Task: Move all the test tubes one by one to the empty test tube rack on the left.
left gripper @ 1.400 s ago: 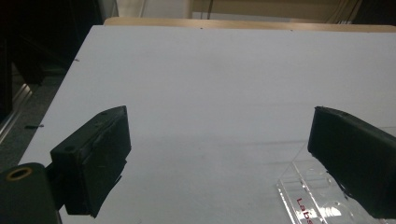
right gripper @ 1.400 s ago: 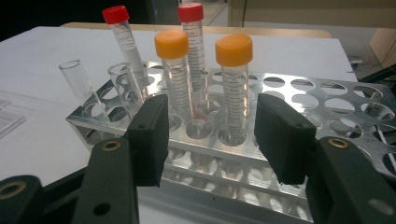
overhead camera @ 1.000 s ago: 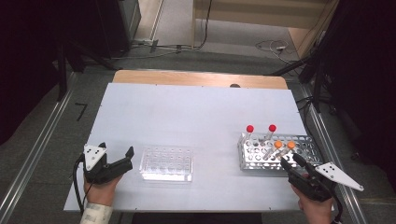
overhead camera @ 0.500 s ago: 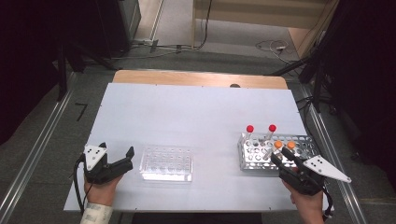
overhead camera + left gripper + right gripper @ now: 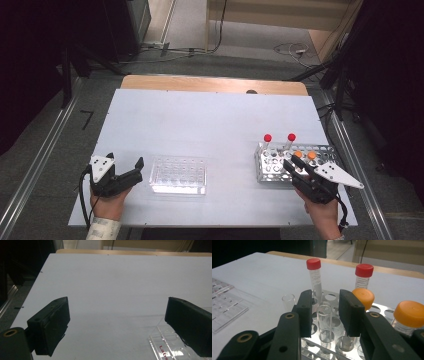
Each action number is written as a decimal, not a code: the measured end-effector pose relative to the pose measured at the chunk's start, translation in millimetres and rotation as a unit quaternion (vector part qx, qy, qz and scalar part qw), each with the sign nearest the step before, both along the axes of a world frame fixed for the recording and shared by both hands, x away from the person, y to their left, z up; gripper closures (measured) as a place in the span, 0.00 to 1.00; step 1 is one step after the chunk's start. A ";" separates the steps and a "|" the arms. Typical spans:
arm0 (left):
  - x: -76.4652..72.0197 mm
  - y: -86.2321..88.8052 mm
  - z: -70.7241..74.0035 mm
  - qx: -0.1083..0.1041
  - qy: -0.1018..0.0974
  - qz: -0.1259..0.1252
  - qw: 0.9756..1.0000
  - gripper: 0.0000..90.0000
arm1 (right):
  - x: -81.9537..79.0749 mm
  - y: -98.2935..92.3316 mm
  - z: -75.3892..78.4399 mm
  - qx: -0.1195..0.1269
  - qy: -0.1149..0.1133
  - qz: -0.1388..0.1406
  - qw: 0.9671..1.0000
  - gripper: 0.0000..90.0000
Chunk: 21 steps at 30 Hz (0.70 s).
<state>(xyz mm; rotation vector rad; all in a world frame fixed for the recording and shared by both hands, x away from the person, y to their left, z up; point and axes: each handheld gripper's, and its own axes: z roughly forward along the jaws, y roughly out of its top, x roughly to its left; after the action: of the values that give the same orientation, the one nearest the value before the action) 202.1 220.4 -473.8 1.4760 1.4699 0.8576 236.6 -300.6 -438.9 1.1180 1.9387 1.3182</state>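
The left claw [image 5: 131,170] rests wide open and empty at the desk's [image 5: 210,120] near-left corner, unmoved, just left of the clear well plate [image 5: 178,174] at the near edge. The right claw [image 5: 323,312] has moved forward from the near-right corner over the metal tube rack [image 5: 265,167], its jaws now partly open either side of an uncapped clear glass tube [image 5: 324,322], likely about to grip it. That tube stands upright in a near rack hole, in front of two red-capped tubes [image 5: 314,277] and two orange-capped ones [image 5: 410,315].
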 end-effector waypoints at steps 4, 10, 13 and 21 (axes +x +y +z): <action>-0.1 0.1 0.1 -0.001 0.000 0.001 1.000 0.07 | 2.5 2.2 -1.1 -0.005 0.003 0.001 1.000 0.72; 0.0 0.3 0.1 -0.001 -0.001 0.000 1.000 0.07 | 5.0 2.7 -4.5 -0.012 0.009 -0.001 1.000 0.77; -0.2 0.2 0.2 -0.001 0.000 0.000 1.000 0.07 | 5.6 2.6 -5.5 -0.014 0.011 0.000 1.000 0.80; 0.0 -0.1 0.1 0.000 0.000 -0.001 1.000 0.07 | 5.1 1.3 -3.0 -0.010 0.009 -0.001 1.000 0.81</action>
<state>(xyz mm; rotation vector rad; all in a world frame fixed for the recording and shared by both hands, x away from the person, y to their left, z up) 202.1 220.2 -473.7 1.4760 1.4688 0.8566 241.6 -299.3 -441.8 1.1257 1.9593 1.2894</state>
